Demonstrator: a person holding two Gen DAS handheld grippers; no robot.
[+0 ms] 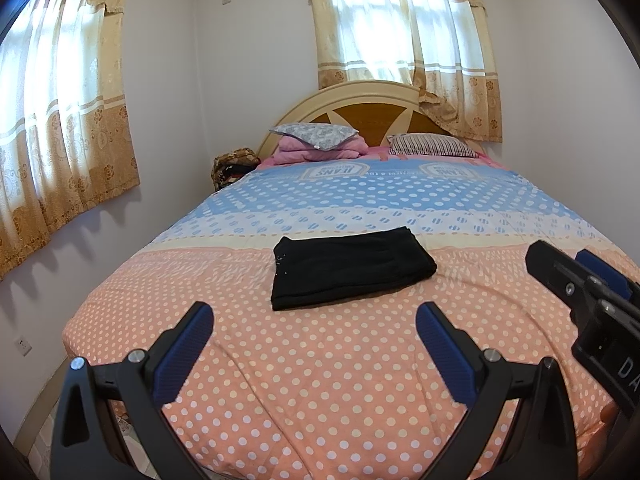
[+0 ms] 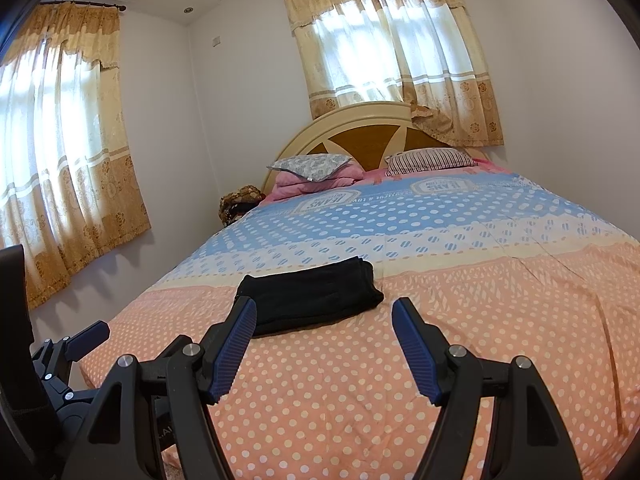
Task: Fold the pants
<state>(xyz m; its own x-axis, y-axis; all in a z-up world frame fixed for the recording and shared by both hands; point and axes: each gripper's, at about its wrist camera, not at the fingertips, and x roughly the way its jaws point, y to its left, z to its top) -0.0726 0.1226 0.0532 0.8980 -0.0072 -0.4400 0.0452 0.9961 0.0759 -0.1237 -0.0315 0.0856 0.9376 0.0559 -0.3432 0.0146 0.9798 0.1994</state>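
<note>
I have both tools spread wide and holding nothing: the left tool (image 1: 314, 326) and the right tool (image 2: 324, 320) hover over the foot of the bed (image 1: 280, 380), short of the pants (image 1: 350, 268).

The pants lie as a compact black rectangle in the middle of the bed, on the pink dotted part of the cover just before the blue band, well apart from the pillows (image 1: 432, 145) at the headboard (image 1: 368, 98). From the right wrist view the pants (image 2: 308, 300) sit just beyond my left finger. I judge the fold is essentially done, since the bundle looks squared and stacked. The black cloth hides its layers, though, so I cannot tell whether every edge is aligned.

The risk from here is undoing that work. If I drop either tool forward toward the pants, a finger could catch the near edge and drag the top layer off. A pinch through the pants could also snag the cover beneath and pull a wrinkle under the stack. The right tool (image 1: 584, 292) sits close beside my left one, so a careless swing could knock them together.
</note>
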